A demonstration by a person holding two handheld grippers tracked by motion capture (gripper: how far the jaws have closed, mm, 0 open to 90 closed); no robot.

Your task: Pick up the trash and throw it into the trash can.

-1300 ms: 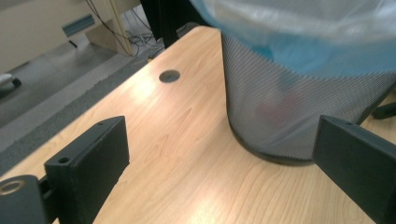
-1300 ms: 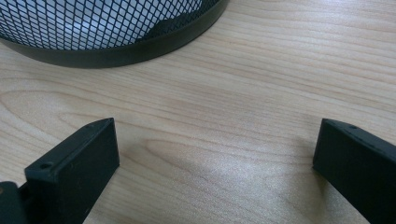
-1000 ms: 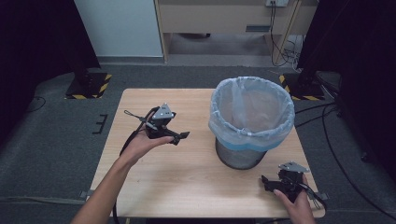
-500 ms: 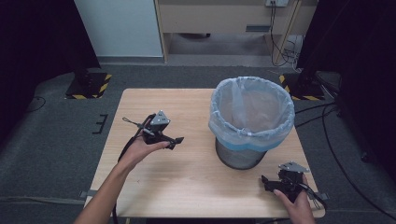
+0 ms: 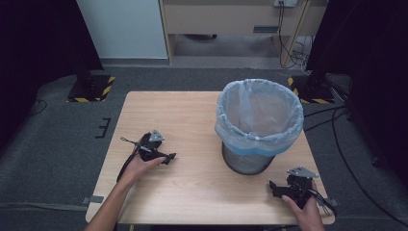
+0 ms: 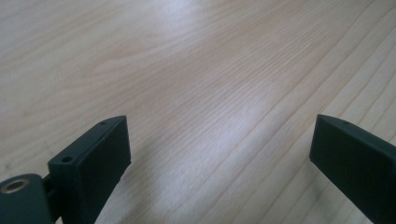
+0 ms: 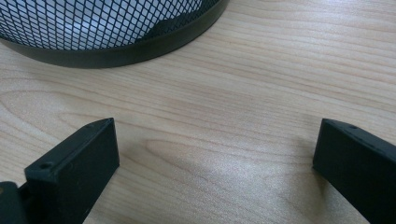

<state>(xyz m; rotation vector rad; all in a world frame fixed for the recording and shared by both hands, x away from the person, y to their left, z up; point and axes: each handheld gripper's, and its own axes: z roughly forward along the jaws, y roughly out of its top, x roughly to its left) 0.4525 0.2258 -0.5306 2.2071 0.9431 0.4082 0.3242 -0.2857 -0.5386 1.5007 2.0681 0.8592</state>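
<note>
On the table (image 5: 192,202), the left gripper (image 5: 166,157) has drawn back from the bin (image 5: 259,120); both it and the right gripper (image 5: 274,186) gape wide, empty, seemingly done.

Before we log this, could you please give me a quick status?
Left gripper open, empty, low over table. Right gripper open, empty, facing bin. Bin upright, liner fitted. Nothing in the way.

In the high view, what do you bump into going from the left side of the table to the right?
left gripper → mesh wastebasket lined with a bag → right gripper, by the table's near right corner.
</note>
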